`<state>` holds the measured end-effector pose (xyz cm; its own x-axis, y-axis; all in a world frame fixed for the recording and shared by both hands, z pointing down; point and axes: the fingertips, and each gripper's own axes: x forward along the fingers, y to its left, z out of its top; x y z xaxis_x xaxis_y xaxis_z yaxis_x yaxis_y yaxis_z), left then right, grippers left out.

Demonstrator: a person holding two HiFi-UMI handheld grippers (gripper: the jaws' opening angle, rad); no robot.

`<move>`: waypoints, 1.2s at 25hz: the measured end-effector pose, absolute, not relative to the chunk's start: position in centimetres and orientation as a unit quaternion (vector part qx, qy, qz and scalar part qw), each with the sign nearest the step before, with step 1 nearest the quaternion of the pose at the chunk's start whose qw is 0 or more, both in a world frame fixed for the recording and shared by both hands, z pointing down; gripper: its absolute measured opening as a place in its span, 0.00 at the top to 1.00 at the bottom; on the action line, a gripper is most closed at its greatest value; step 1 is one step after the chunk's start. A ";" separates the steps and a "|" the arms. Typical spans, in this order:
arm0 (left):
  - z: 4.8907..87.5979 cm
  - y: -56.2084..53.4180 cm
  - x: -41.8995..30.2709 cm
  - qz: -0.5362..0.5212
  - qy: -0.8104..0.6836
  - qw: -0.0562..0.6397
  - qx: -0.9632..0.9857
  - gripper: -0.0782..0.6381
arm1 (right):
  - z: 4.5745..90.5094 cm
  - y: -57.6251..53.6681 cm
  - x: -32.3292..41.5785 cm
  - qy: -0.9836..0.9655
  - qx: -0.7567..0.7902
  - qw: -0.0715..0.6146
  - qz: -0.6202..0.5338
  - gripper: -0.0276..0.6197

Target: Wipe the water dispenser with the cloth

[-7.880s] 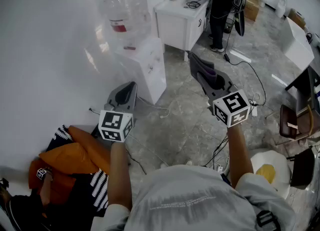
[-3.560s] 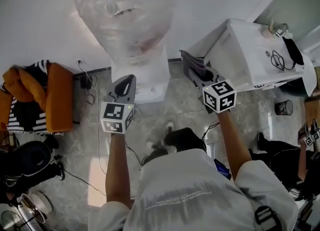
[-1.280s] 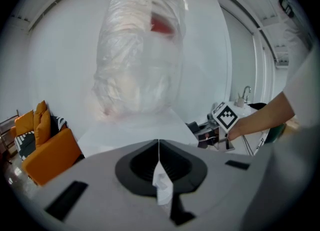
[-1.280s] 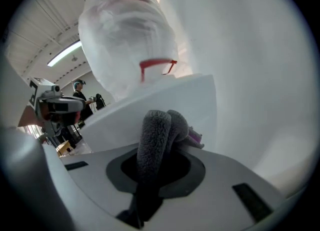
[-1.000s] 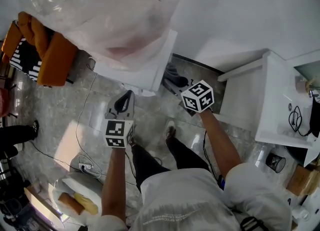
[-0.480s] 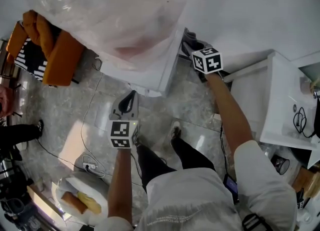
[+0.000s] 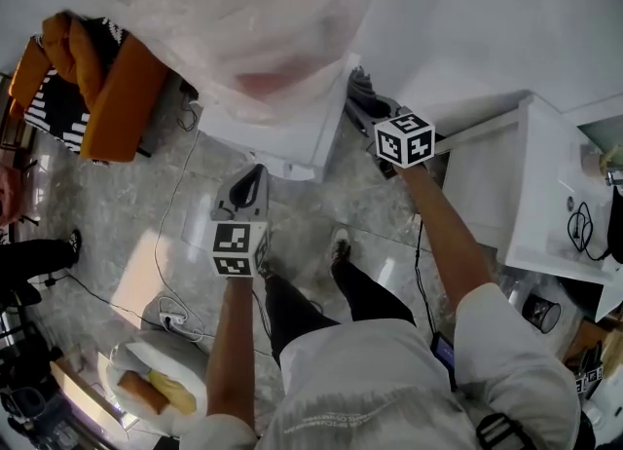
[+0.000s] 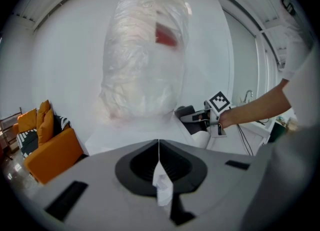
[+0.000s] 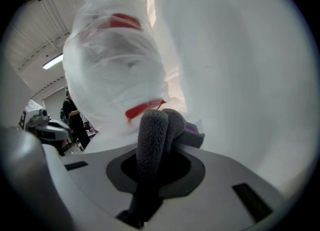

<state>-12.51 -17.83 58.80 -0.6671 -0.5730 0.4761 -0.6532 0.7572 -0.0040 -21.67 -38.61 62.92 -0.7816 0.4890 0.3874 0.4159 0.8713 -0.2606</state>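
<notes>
The white water dispenser stands against the wall, with its plastic-wrapped bottle on top. My right gripper is shut on a folded grey cloth, held at the dispenser's upper right edge. In the right gripper view the cloth sticks up from the jaws, close to the bottle and the white wall. My left gripper hangs in front of the dispenser, lower down and apart from it. Its jaws are shut, and a small white scrap shows at the seam.
An orange sofa with a striped cushion stands left of the dispenser. A white cabinet stands to its right. Cables run over the marble floor. A white round stool with food is at the lower left.
My right gripper with the cloth has risen from low beside the dispenser to its upper right edge. The left gripper has stayed in front of the dispenser.
</notes>
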 end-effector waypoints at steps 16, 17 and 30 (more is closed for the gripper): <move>53.7 -13.4 -12.0 0.093 -0.885 0.209 0.406 0.87 | 61.8 -29.6 -9.9 -0.921 -0.225 0.293 0.121 0.87; 53.1 -12.8 -12.4 0.095 -0.885 0.204 0.408 0.87 | 60.6 -29.6 -9.8 -0.925 -0.221 0.287 0.113 0.87; 40.4 -7.9 -16.4 0.133 -0.884 0.055 0.445 0.87 | 42.3 -28.5 -8.0 -0.985 -0.059 0.155 -0.052 0.87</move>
